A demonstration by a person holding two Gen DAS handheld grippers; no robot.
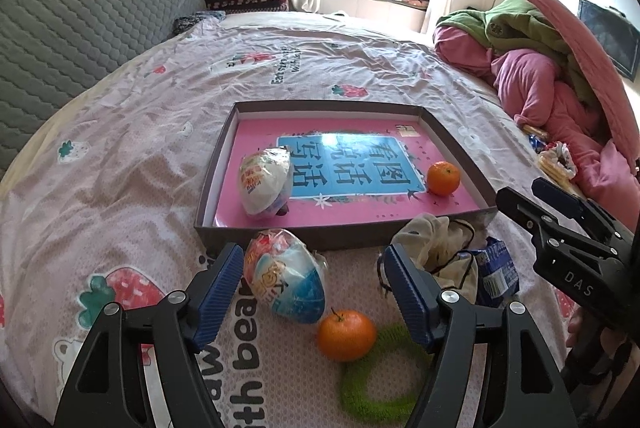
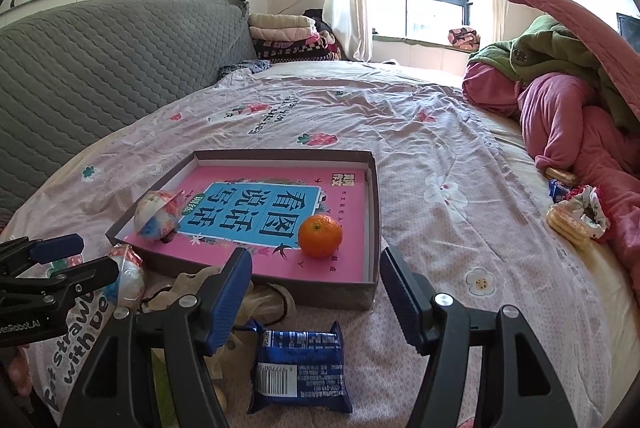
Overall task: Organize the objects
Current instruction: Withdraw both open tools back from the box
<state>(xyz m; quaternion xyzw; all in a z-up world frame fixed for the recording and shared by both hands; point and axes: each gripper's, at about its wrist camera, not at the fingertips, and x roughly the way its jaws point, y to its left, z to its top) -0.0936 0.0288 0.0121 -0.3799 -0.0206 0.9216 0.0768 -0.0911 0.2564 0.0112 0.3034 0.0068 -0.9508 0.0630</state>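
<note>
A shallow brown box (image 1: 340, 236) (image 2: 374, 220) on the bed holds a pink book, a wrapped toy egg (image 1: 264, 179) (image 2: 156, 214) and an orange (image 1: 443, 178) (image 2: 320, 236). My left gripper (image 1: 314, 292) is open just in front of the box, with a second wrapped egg (image 1: 286, 276) (image 2: 126, 276) between its fingers, untouched. A second orange (image 1: 346, 335) and a green ring (image 1: 380, 380) lie near its right finger. My right gripper (image 2: 316, 296) is open above a blue snack packet (image 2: 300, 368) (image 1: 496, 272). A beige drawstring pouch (image 1: 436, 240) (image 2: 224, 284) lies beside it.
The bed has a strawberry-print sheet (image 2: 440, 155). A grey quilted headboard (image 2: 100, 59) stands at the left. Pink and green bedding (image 2: 568, 99) is heaped at the right, with biscuits and a scrunchie (image 2: 576, 216) next to it.
</note>
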